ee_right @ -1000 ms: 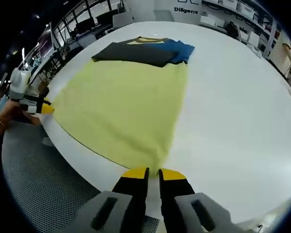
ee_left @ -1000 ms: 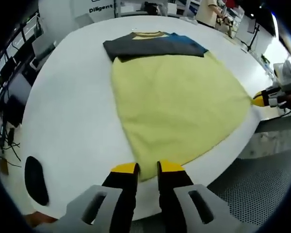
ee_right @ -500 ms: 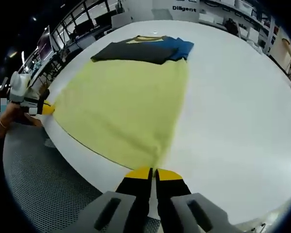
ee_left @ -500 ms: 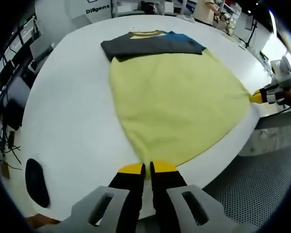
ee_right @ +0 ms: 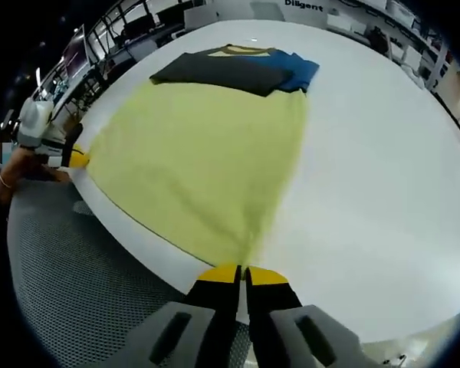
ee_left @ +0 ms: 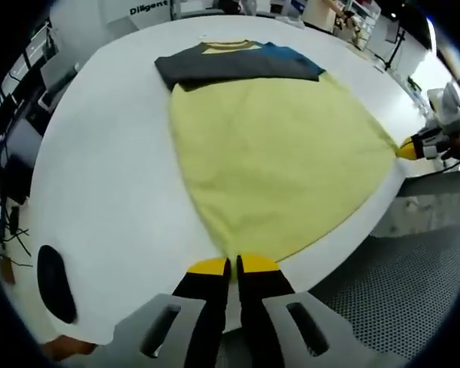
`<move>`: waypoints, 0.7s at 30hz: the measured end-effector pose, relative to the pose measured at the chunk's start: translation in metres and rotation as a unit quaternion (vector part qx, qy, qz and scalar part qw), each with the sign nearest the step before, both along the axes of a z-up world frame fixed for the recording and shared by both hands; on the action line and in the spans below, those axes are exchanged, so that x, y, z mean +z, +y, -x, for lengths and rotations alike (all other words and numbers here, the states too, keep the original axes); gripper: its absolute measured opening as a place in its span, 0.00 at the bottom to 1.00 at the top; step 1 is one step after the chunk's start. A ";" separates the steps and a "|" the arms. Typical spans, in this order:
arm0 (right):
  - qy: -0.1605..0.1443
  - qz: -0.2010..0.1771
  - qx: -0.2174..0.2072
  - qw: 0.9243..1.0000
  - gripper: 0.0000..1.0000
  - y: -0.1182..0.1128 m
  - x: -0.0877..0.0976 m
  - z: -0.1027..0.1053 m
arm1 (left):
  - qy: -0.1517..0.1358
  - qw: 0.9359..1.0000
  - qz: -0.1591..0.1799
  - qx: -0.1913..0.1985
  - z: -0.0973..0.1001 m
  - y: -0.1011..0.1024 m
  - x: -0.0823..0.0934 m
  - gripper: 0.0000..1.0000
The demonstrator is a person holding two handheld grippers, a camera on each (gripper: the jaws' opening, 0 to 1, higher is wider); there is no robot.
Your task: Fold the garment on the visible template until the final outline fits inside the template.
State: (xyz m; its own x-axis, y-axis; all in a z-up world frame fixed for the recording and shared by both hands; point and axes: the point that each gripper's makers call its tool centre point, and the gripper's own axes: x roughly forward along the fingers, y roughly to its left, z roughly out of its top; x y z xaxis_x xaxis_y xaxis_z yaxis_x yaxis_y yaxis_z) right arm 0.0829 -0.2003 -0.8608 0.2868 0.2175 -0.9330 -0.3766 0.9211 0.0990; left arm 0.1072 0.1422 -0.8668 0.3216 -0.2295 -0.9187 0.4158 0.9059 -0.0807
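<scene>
Since the shirt (ee_left: 276, 161) is soft and limp, both grippers (ee_left: 231, 266) (ee_right: 240, 273) grip its near hem corners, jaws clamped.

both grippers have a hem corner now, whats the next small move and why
Probably lift both corners a little and carry the hem toward the dark sleeves. The left gripper and right gripper each have their jaws shut on a bottom corner of the yellow t-shirt, which lies flat at full length on the white table, with the dark grey and blue sleeves already folded across the far end.
</scene>
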 end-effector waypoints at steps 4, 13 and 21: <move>0.012 0.012 0.007 1.000 0.00 -0.002 0.000 0.006 | 0.013 1.000 -0.002 -0.018 0.006 -0.002 0.000 0.03; 0.037 0.020 0.029 0.999 0.00 0.000 0.000 0.019 | 0.033 0.999 -0.008 -0.036 0.018 -0.001 -0.001 0.02; 0.053 0.022 0.036 0.998 0.00 0.000 0.001 0.026 | 0.048 0.998 -0.008 -0.044 0.027 0.000 -0.001 0.02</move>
